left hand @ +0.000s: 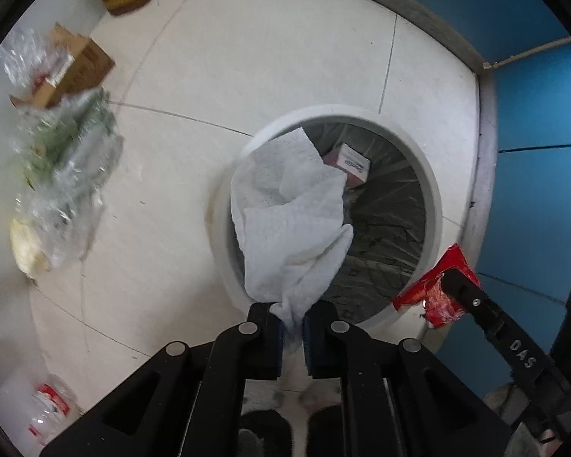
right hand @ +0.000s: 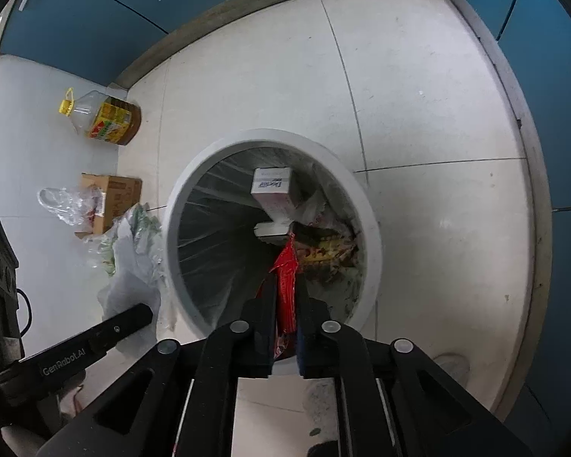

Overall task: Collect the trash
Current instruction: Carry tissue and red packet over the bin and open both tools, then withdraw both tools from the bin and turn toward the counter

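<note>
Left wrist view: left tongs (left hand: pixel 293 327) clamped on white paper towel (left hand: pixel 289 213), right tongs (right hand: pixel 285 327) on red wrapper (right hand: pixel 285 285), over bin (right hand: pixel 179 228).

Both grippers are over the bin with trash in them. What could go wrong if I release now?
1. The paper towel in the left gripper hangs across the bin rim; released here, it may drape over the edge or fall outside.
2. The red wrapper in the right gripper is thin and could cling to a pad.
</note>
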The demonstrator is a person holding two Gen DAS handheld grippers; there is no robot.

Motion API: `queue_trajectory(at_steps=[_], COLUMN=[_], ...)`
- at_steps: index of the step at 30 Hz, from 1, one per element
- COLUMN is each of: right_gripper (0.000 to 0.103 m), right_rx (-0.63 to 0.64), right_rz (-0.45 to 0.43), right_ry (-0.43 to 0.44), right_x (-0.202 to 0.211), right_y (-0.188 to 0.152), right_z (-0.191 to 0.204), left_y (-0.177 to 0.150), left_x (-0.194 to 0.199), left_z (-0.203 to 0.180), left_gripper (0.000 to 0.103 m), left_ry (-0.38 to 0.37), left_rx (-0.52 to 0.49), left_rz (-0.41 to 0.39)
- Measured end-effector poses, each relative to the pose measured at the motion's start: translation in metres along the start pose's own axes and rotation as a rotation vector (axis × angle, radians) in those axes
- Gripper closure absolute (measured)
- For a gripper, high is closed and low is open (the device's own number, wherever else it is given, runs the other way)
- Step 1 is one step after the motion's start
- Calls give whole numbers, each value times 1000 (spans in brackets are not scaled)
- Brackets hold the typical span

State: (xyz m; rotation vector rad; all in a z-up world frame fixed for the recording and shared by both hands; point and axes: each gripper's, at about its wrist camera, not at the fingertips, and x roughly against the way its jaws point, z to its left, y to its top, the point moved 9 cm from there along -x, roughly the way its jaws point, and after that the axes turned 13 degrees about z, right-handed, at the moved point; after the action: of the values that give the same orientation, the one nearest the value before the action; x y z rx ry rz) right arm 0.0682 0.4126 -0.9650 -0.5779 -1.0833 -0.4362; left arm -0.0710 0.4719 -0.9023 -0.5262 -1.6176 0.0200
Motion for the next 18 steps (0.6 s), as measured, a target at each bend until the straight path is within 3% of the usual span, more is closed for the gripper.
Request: queue_trajectory(at_steps=[2, 3, 4, 6, 8, 13, 18], right_gripper=[64, 50, 48, 47, 40, 5, 2], right_rx=[0, -1, 1, 4, 10, 50, 99], right_rz=[-2, -9, -16, -29, -40, -88, -117], right_ry=[3, 3, -2, -21, -45, -202, -329], right_x=[5, 9, 13, 22, 32, 68, 115], right_y=[-2, -2, -3, -5, -8, -19, -44], right_z=[2, 2, 2, 2, 1, -3, 8], left_y=[1, 1, 1, -1, -6, -25, -56], left_x=[7, 9, 12, 18, 23, 48, 102], left_z=[3, 4, 6, 10, 13, 23, 28], left_gripper=[55, 24, 8, 8, 8, 8, 8], left_ry=[16, 21, 24, 33, 39, 109, 205], left_rx=[0, 2, 3, 4, 10, 21, 12], left_rz=[-23, -28, -36, -50, -56, -98, -193])
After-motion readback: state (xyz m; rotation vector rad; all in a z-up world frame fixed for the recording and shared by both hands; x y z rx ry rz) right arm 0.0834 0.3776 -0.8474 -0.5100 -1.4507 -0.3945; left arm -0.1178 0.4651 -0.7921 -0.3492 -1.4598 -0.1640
